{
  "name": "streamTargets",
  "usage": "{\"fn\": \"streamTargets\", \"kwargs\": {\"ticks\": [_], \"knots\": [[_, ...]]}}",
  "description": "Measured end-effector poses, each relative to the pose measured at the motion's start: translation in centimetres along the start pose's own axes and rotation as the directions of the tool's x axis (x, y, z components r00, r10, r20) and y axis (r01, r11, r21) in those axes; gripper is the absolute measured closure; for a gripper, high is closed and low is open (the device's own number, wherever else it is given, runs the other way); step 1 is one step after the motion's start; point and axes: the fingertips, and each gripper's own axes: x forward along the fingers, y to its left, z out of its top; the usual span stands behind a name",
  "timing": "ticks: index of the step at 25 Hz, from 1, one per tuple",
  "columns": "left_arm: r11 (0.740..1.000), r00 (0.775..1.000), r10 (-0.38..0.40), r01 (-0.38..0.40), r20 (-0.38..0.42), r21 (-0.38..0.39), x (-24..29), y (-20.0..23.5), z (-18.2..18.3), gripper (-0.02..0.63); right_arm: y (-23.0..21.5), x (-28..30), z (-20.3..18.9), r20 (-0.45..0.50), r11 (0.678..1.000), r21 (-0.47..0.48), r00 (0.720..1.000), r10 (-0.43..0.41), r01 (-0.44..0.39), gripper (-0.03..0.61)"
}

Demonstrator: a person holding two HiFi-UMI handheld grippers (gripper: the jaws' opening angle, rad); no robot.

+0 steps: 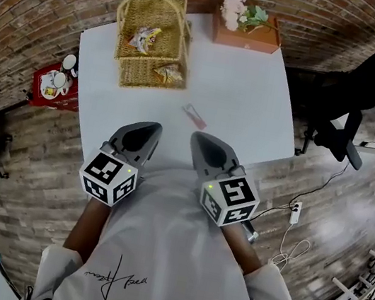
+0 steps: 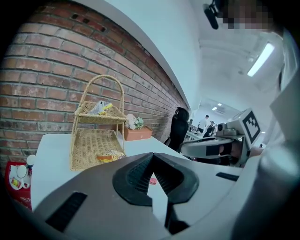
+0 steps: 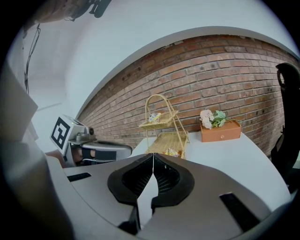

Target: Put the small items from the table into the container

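A small pink item (image 1: 195,116) lies on the white table (image 1: 254,100), a little beyond both grippers; a red sliver of it (image 2: 152,180) peeks past the left jaws. The two-tier wicker basket (image 1: 152,42) stands at the far left of the table and holds snack packets on its upper tier (image 1: 145,37) and lower tier (image 1: 169,73). My left gripper (image 1: 155,128) and right gripper (image 1: 195,137) hover side by side over the near table edge, both shut with nothing between the jaws. The basket also shows ahead as the wicker basket (image 2: 97,136) and the wicker basket (image 3: 165,132).
An orange box with flowers (image 1: 247,25) sits at the far right corner of the table, also seen as the orange box (image 3: 220,131). A red stool with cups (image 1: 54,84) stands left of the table. A black office chair (image 1: 347,102) is on the right.
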Motion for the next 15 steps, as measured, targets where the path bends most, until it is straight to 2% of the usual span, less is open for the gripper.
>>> {"fn": "streamTargets", "kwargs": {"ticks": [3, 8, 15], "knots": [[1.000, 1.000, 0.000, 0.000, 0.000, -0.007, 0.0, 0.0, -0.1, 0.604, -0.8, -0.1, -0.1, -0.001, 1.000, 0.023, 1.000, -0.012, 0.012, 0.555], [1.000, 1.000, 0.002, -0.002, -0.013, -0.010, 0.3, 0.4, -0.3, 0.604, -2.0, 0.1, -0.5, -0.032, 0.998, -0.037, 0.998, -0.049, 0.047, 0.555], [1.000, 0.999, -0.005, 0.005, -0.037, -0.002, 0.8, 0.6, -0.8, 0.604, -3.1, 0.6, -1.6, -0.065, 0.998, -0.029, 0.996, -0.063, 0.062, 0.555]]}}
